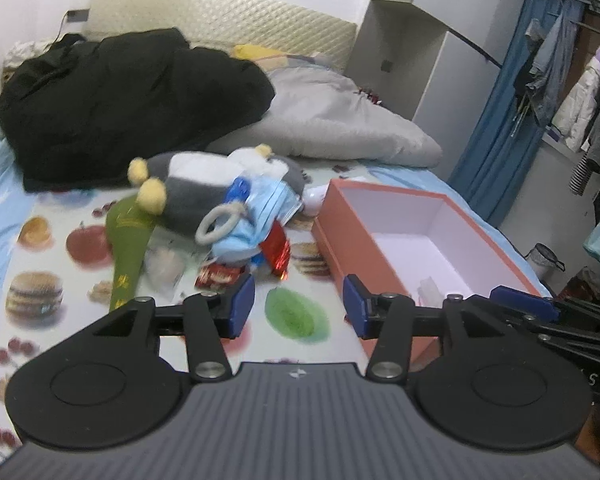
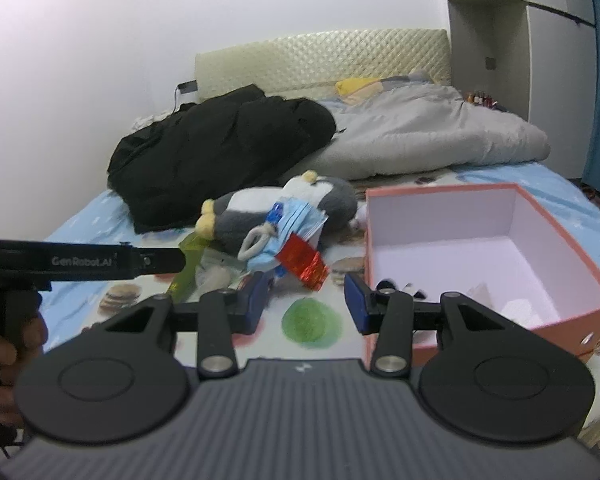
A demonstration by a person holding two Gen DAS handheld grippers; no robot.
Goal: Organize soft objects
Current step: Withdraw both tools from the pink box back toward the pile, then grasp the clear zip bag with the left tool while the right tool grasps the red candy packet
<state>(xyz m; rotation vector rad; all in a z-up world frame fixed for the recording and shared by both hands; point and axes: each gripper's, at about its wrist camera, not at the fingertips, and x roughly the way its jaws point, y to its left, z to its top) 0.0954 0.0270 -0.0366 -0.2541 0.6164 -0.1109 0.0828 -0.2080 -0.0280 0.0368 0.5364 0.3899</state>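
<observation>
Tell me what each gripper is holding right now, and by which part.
Nothing. The left gripper and the right gripper are both open and empty, above the fruit-print sheet.

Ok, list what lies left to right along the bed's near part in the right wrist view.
Green pouch → grey plush toy → blue face masks → red foil wrapper → pink box.

Two wrist views, both low over the bed's foot

Each faces the headboard (image 1: 220, 12) — left from left, right beside it — sharing penguin (image 2: 276, 212) and box (image 1: 400, 236).
</observation>
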